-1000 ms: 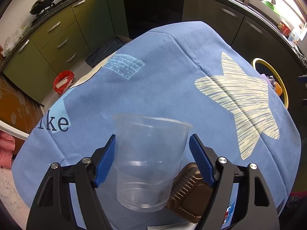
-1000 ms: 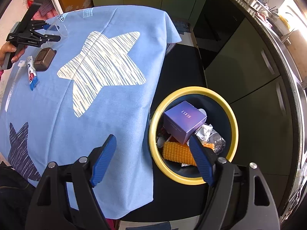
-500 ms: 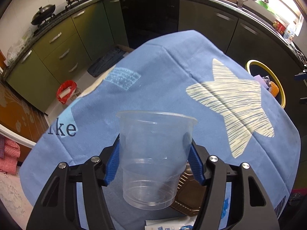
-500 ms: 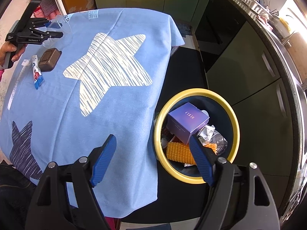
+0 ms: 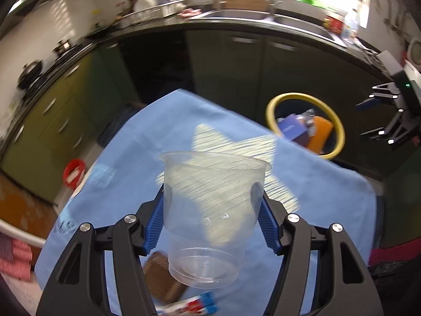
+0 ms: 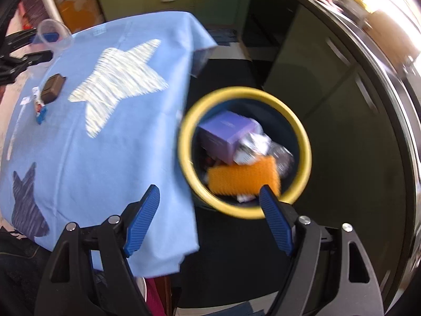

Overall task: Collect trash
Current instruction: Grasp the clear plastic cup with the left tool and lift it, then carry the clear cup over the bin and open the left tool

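My left gripper is shut on a clear plastic cup and holds it upright above the blue star tablecloth. A brown plastic tray and a blue-red wrapper lie on the cloth below it. The yellow-rimmed bin stands beyond the table's far right edge. My right gripper is open and empty, above the table edge beside the bin, which holds a purple box and an orange sponge. The cup, tray and wrapper show far left.
Dark kitchen cabinets and a counter with a sink curve around the table. A red dustpan lies on the floor at left. The other gripper shows at right in the left wrist view.
My left gripper closed on the cup and lifted it off the cloth, tilting up toward the bin. My right gripper drew slightly closer to the bin, still open.
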Motion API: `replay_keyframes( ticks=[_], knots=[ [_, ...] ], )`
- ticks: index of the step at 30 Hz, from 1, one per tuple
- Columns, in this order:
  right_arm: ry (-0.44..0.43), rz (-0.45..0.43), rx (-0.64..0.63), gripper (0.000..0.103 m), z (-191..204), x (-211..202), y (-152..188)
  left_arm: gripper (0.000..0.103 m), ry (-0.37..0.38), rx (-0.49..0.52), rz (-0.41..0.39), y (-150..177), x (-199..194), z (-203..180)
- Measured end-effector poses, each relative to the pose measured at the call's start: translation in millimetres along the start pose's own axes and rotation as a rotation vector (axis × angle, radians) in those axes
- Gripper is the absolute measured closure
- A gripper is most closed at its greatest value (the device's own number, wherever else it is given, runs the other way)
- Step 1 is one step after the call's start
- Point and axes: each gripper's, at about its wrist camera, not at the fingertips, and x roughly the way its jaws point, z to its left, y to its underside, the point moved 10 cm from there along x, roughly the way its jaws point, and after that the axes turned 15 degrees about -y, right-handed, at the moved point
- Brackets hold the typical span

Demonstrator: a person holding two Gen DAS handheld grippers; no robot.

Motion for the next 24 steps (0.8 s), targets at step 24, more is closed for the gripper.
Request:
replay_keyframes(
  ticks=[24],
  knots=[
    [-0.019,-0.071,0.215,0.029,-107,-24,93,0.016,0.311,0.205,0.112,-124,131,-311]
  ],
)
